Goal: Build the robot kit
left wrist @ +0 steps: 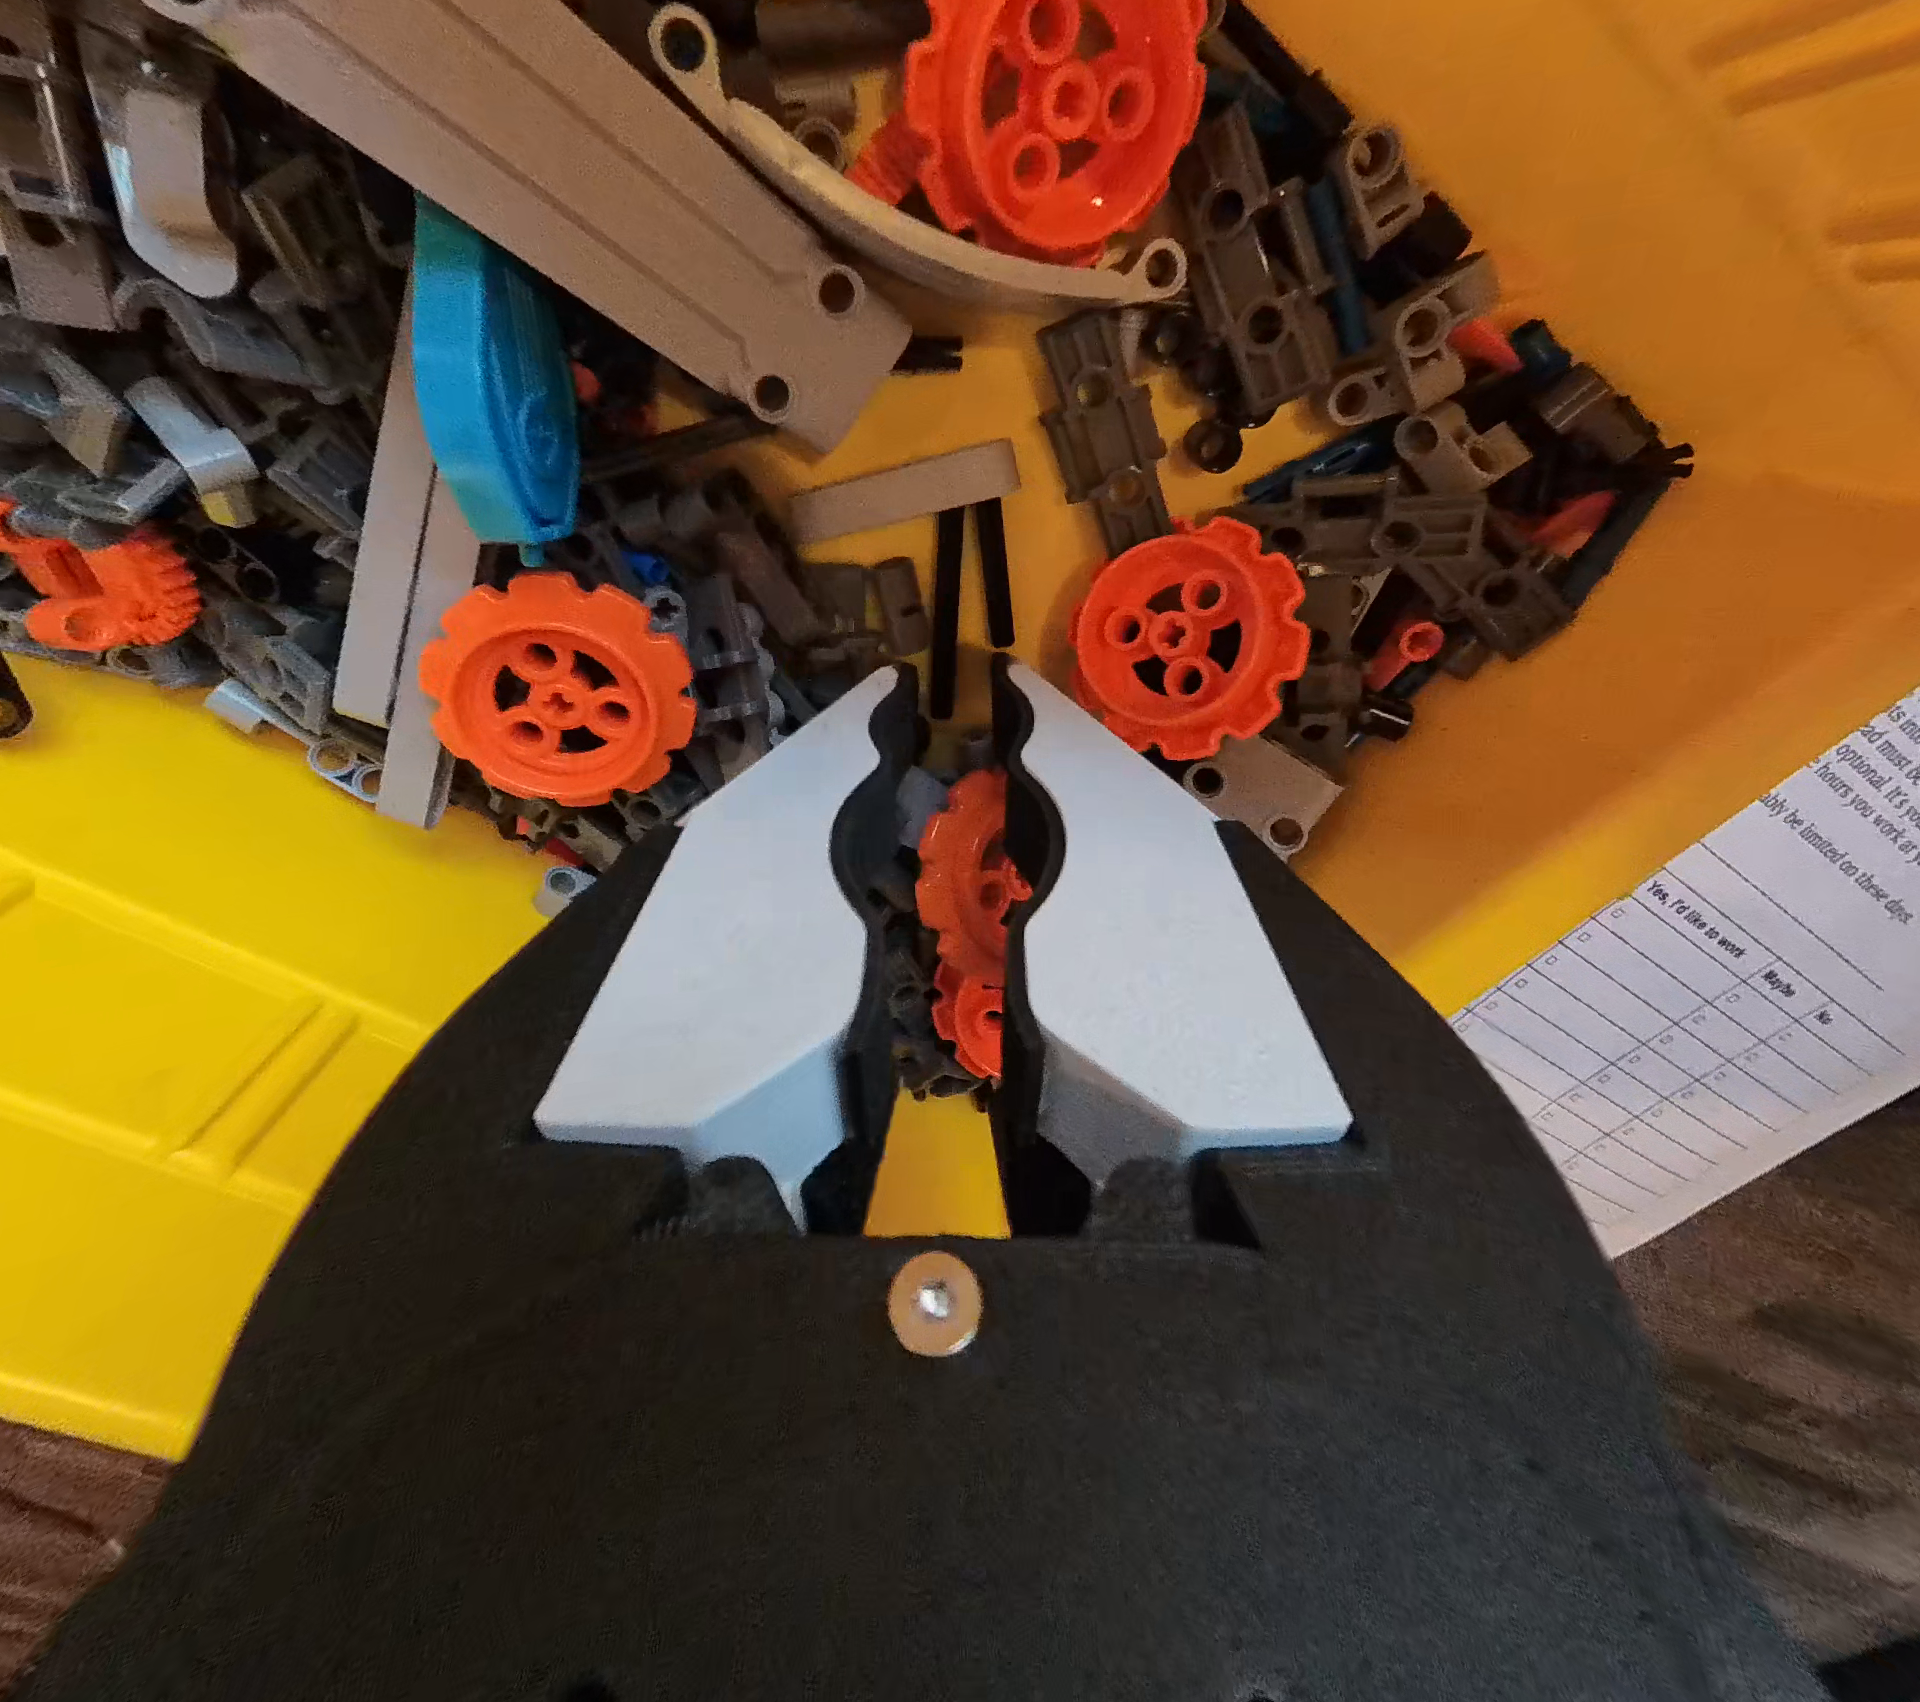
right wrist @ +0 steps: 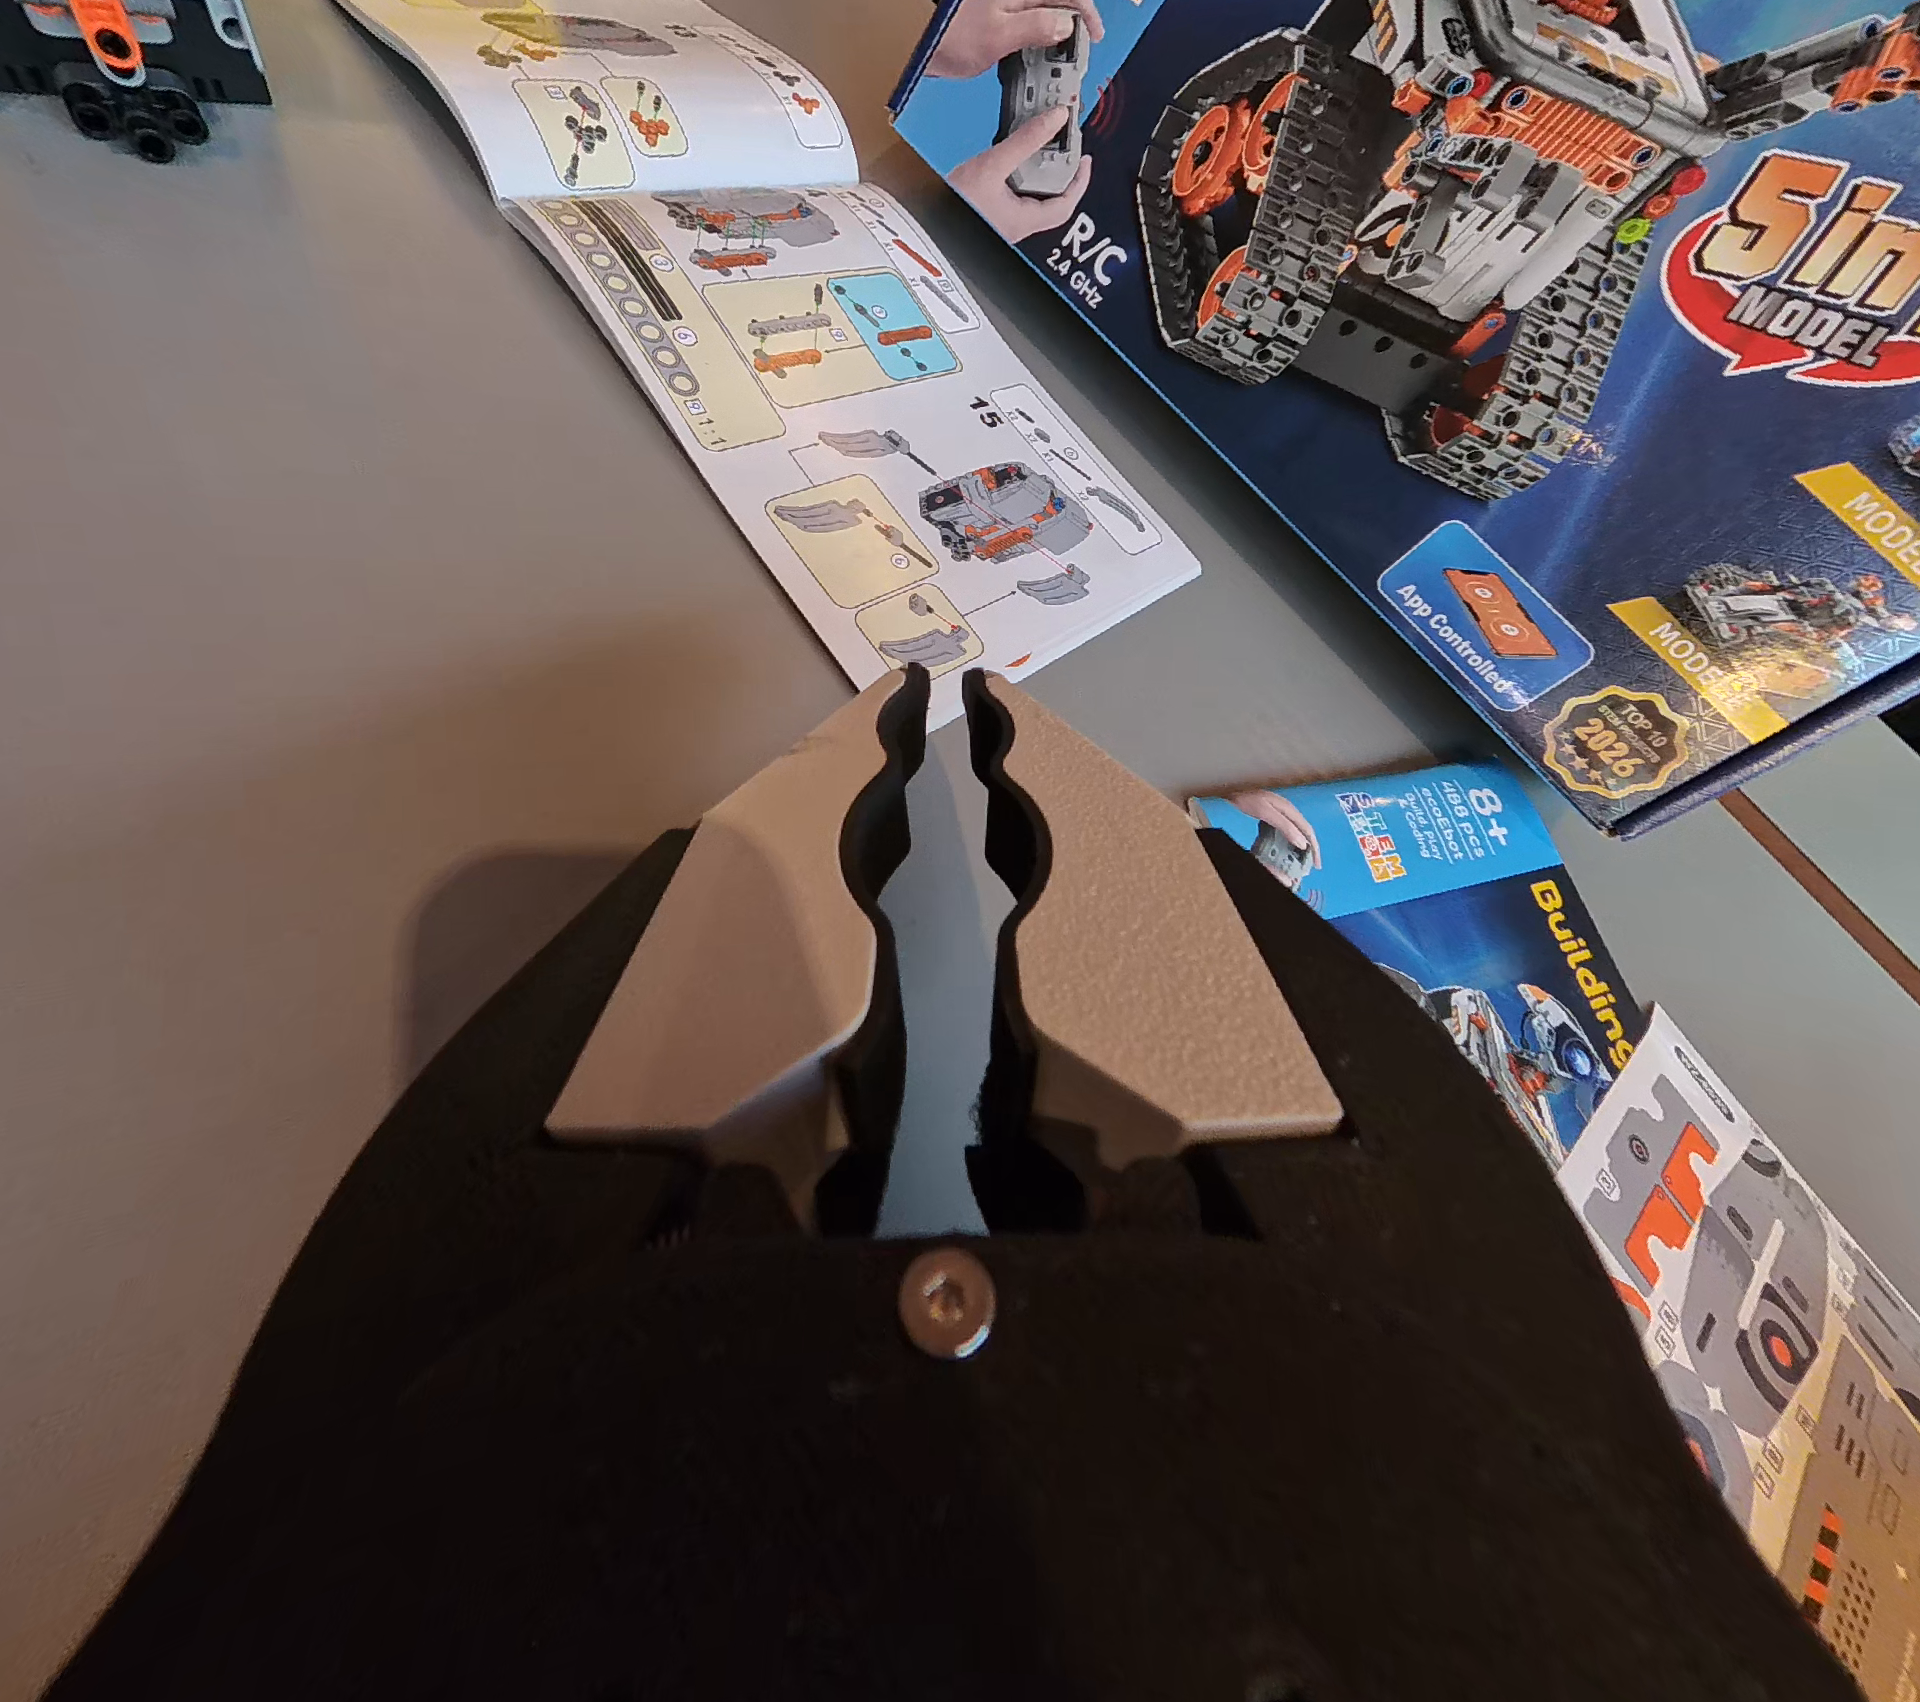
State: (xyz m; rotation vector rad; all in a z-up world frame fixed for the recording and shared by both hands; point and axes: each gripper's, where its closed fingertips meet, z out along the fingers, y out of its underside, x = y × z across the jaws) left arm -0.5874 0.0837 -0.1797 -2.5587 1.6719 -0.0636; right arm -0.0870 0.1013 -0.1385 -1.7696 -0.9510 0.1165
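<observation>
Left gripper (left wrist: pixel 956 686) hung inside yellow bin (left wrist: pixel 1455 94), jaws nearly closed, narrow gap, gripping nothing; two thin black axles (left wrist: pixel 971 603) lay just past the tips. Orange sprocket wheels (left wrist: pixel 556 686) flanked it on both sides, loose grey parts crowded up to the bin wall. Right gripper (right wrist: pixel 945 686) hovered over grey bench (right wrist: pixel 312 509), jaws slightly apart, empty, tips at the near edge of open instruction booklet (right wrist: pixel 831 405). Kit box (right wrist: pixel 1455 198) to the right; bare bench to the left
</observation>
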